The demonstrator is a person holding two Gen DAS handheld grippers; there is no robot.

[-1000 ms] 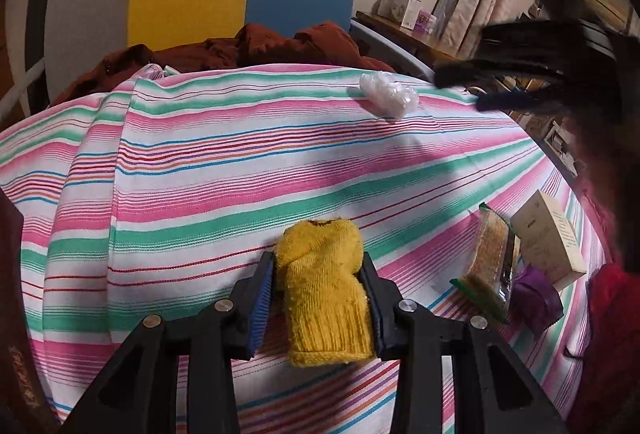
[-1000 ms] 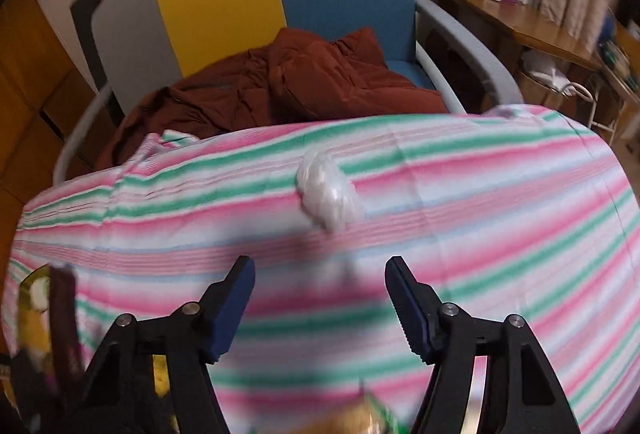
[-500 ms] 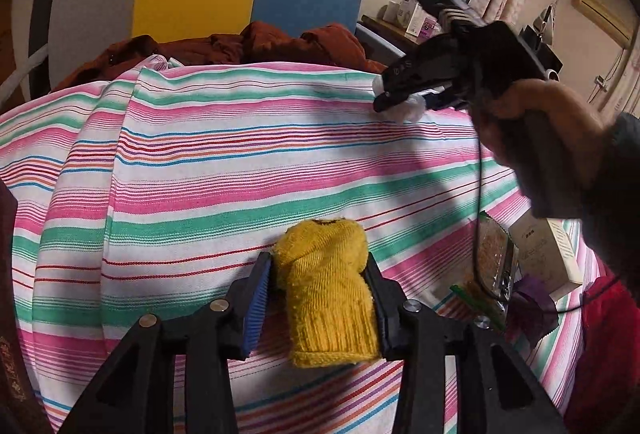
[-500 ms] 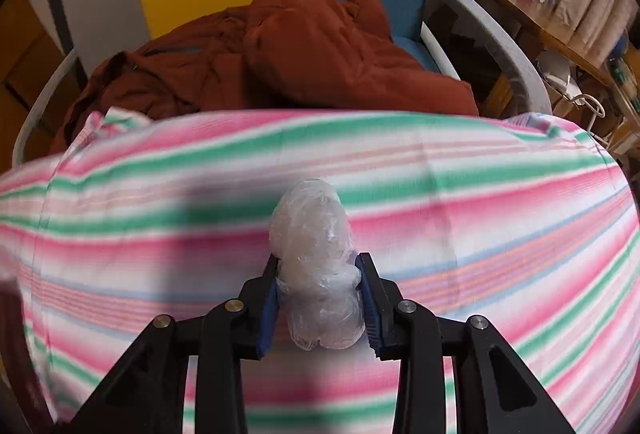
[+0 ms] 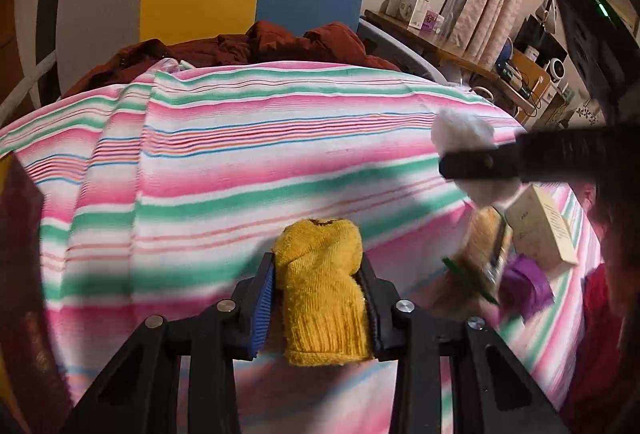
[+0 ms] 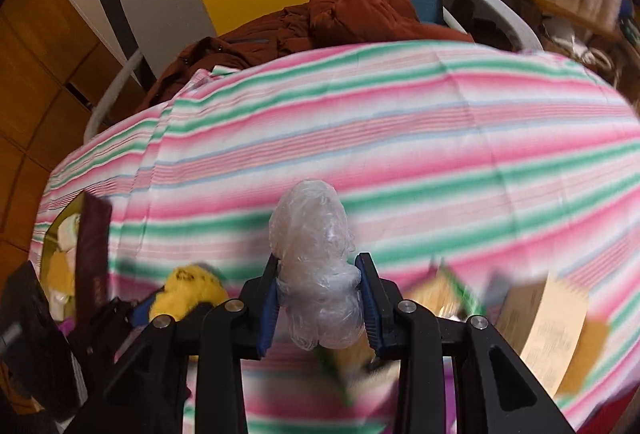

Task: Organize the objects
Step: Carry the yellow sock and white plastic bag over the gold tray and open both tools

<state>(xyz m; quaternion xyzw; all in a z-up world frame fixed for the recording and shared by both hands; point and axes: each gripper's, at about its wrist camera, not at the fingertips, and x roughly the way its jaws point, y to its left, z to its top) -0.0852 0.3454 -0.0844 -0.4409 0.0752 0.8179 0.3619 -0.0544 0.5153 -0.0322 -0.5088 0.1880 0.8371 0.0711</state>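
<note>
My left gripper point(image 5: 318, 270) is shut on a yellow knitted sock point(image 5: 322, 290), held just above the striped cloth point(image 5: 240, 154). My right gripper point(image 6: 318, 278) is shut on a crumpled clear plastic bag point(image 6: 314, 258), lifted off the cloth. In the left wrist view that plastic bag point(image 5: 460, 134) and the right gripper point(image 5: 472, 164) pass blurred at the right. The right wrist view shows the yellow sock point(image 6: 192, 294) and the left gripper point(image 6: 176, 304) at lower left.
At the right of the cloth lie a beige box point(image 5: 544, 230), a green-edged snack packet point(image 5: 480, 250) and a purple item point(image 5: 524, 282). A dark booklet point(image 6: 94, 246) stands at the left. A brown jacket point(image 5: 256, 46) fills the chair behind.
My right gripper came down over the plastic bag, shut on it, lifted it and pulled it back toward the near right. The left gripper kept the sock almost still.
</note>
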